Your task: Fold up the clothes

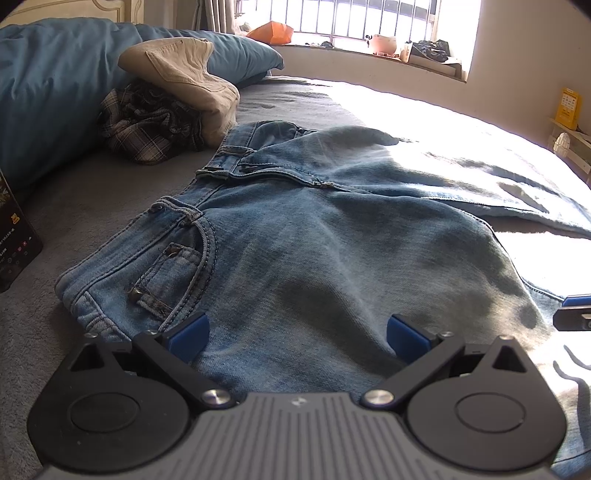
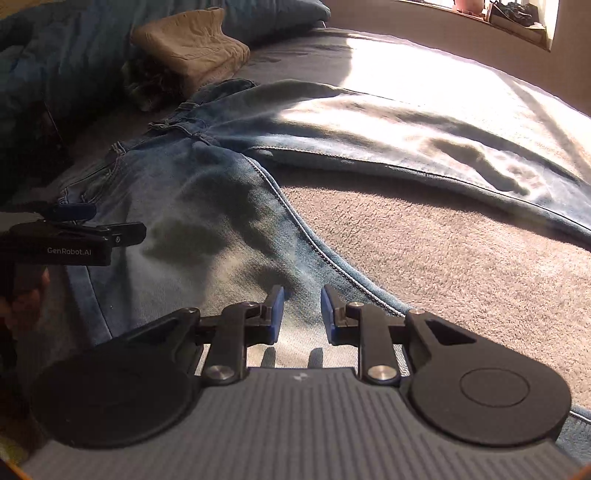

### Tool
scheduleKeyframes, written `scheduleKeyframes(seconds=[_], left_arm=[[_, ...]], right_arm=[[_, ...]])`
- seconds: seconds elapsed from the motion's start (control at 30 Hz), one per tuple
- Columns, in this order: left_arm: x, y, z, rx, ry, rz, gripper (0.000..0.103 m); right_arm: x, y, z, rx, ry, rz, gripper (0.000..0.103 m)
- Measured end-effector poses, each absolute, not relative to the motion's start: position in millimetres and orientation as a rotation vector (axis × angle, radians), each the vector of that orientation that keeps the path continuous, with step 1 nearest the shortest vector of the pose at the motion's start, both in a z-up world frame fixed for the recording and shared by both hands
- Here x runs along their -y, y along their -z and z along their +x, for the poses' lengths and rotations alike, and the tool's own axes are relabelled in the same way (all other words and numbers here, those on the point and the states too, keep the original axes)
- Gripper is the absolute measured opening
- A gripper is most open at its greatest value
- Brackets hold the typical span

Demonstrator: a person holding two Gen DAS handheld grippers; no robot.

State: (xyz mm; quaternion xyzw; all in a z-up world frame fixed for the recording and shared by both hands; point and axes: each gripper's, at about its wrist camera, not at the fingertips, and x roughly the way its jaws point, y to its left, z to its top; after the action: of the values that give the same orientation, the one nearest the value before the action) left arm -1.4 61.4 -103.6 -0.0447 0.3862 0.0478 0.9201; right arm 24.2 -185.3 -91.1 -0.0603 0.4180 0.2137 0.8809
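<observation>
Jeans (image 1: 314, 236): spread flat on the grey bed cover (image 2: 461, 258), legs apart.
Left gripper (image 1: 297, 334): wide apart, empty, over the hip.
Right gripper (image 2: 302, 314): narrowly parted, empty, above the near leg's inner seam.

We see faded blue denim jeans (image 1: 314, 236) with raised stitching, lying on a fuzzy matt grey blanket (image 2: 461, 258).

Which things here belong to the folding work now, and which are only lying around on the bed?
For the job:
- jeans, spread flat on the bed
- left gripper, open above the near leg
- right gripper, a little open, nothing between its pads

Lying about:
- beige trousers
- plaid garment
- blue duvet
- orange bag
</observation>
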Motion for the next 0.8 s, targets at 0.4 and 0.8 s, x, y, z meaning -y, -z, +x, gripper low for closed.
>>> scheduleKeyframes(seconds=[0.4, 0.8], left_arm=[[-61.2, 103.8, -1.5, -0.793, -0.100, -0.090, 0.103], [-60.7, 103.4, -2.4, -0.793, -0.100, -0.087, 0.103]], right_arm=[[170.2, 87.1, 13.9, -0.840, -0.553, -0.154, 0.021], [165.0, 92.1, 10.5, -0.860, -0.589, -0.161, 0.021]])
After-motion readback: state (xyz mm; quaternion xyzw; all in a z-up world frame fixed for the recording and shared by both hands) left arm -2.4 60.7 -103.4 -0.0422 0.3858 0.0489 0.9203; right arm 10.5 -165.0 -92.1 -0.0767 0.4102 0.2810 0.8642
